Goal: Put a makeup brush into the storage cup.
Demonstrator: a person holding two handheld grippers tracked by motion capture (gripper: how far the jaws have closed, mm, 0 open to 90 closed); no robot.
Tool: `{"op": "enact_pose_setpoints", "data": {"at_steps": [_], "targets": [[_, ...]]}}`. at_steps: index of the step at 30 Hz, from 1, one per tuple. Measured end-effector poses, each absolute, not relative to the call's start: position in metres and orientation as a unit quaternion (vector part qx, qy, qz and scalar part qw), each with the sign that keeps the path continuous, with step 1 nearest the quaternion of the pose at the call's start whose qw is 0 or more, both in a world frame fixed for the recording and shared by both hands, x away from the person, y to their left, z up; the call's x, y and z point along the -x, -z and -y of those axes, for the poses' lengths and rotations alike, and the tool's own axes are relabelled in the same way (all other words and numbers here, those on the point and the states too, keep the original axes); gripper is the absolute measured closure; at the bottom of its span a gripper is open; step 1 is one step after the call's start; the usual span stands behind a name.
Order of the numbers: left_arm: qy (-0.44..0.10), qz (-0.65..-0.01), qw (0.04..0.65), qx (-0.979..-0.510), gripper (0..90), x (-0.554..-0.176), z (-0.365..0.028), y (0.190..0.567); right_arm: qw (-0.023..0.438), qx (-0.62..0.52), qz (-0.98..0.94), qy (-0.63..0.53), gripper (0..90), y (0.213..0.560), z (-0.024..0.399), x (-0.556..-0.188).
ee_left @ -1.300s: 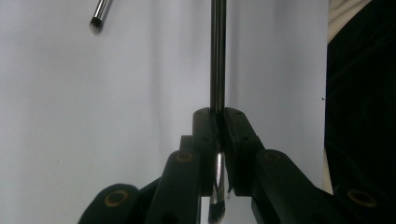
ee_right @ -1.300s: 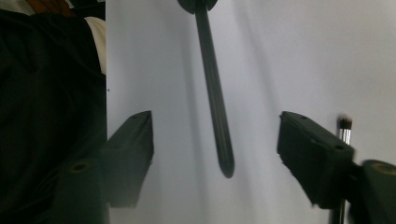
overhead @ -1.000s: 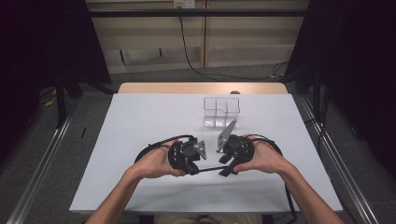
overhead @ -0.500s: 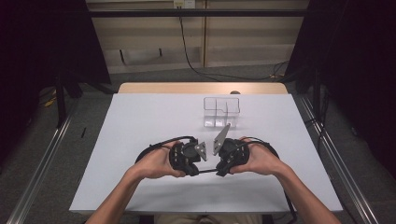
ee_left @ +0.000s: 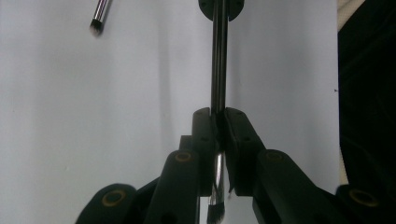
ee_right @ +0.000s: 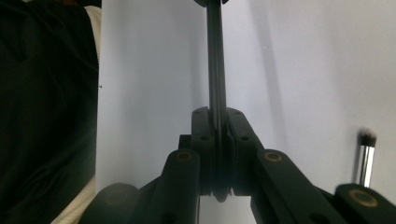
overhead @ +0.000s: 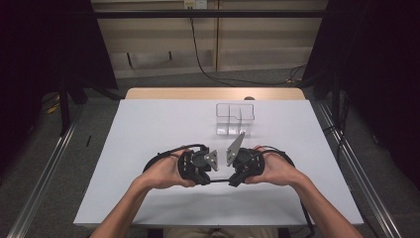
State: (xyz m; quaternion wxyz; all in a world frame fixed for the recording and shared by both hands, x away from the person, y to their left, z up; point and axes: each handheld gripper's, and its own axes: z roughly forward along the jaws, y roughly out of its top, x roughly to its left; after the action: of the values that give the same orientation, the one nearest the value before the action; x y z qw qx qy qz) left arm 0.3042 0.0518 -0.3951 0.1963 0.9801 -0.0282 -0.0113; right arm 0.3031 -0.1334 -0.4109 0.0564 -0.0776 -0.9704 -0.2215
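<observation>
Dark slim brush point(ee_left: 218, 60) apparently bridges both pinching grippers, left gripper point(ee_left: 218, 122) and right gripper point(ee_right: 218, 122)

Bare forearms end in two hands, each wrapped round a chunky black plastic left gripper point(overhead: 198, 166) and right gripper point(overhead: 242, 166). Both carry a grey three-cornered plate and a looping black cable. Brass-coloured screws dot the black fingers point(ee_left: 205, 140).

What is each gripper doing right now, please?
Left gripper: shut on the rod.
Right gripper: jaws just closed, now shut on the same rod.
</observation>
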Motion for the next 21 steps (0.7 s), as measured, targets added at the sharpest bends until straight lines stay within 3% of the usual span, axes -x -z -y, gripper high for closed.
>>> {"op": "enact_pose_setpoints", "data": {"at_steps": [11, 21], "targets": [[0.031, 0.003, 0.245, -0.969, 70.8, -0.310, -0.058, 0.395, 0.062, 0.095, 0.964, 0.239, 84.0, 0.410, 0.142, -0.305], [0.011, -0.046, 0.295, -0.954, 35.7, -0.318, -0.070, 0.389, 0.060, 0.120, 0.957, 0.256, 84.0, 0.410, 0.147, -0.308]]}}
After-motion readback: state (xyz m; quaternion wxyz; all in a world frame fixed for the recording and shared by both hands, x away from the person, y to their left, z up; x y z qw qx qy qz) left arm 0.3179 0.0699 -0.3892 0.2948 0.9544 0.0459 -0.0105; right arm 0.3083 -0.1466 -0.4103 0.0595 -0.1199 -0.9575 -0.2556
